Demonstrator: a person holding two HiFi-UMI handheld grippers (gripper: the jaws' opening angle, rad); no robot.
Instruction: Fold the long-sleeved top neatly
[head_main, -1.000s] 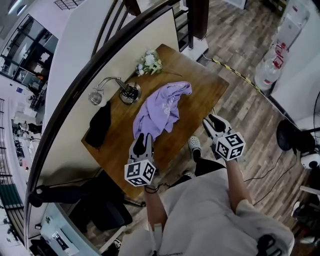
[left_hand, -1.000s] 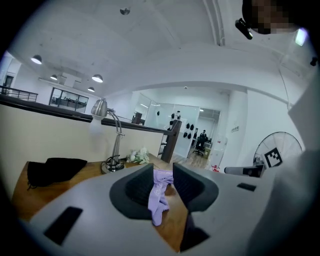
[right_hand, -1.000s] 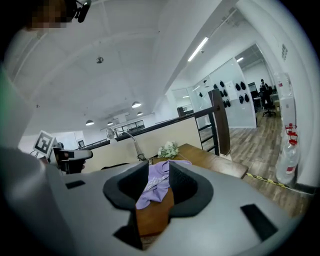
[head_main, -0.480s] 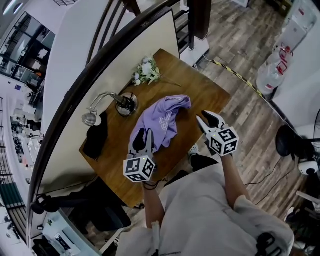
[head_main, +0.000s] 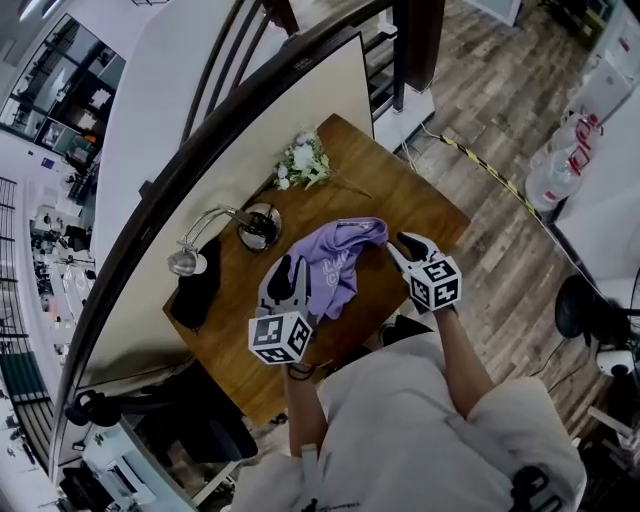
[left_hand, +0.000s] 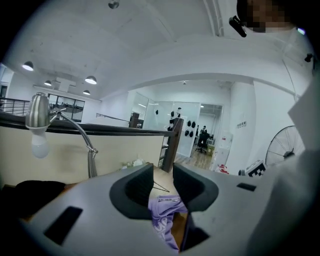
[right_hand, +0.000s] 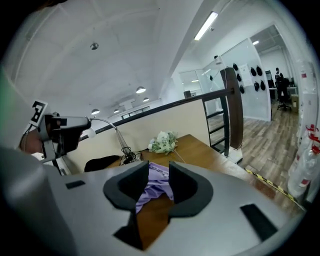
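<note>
A lilac long-sleeved top (head_main: 338, 262) lies crumpled in the middle of the wooden table (head_main: 405, 195). My left gripper (head_main: 286, 272) hovers over the top's near left end. Its jaws stand apart with nothing between them. In the left gripper view the top (left_hand: 166, 216) shows through the gap just beyond the left gripper (left_hand: 162, 181). My right gripper (head_main: 398, 246) is at the top's right edge, also open and empty. The right gripper view shows the top (right_hand: 154, 186) beyond the right gripper (right_hand: 159, 179).
A desk lamp (head_main: 214, 226) and a bunch of white flowers (head_main: 303, 160) stand at the table's far side by a cream partition. A black cloth (head_main: 196, 288) lies at the left end. Water bottles (head_main: 565, 165) stand on the plank floor at the right.
Both grippers have moved forward toward the top. The right one has come from beyond the table's edge to the top's right side, and the left one now overlaps its near end.
</note>
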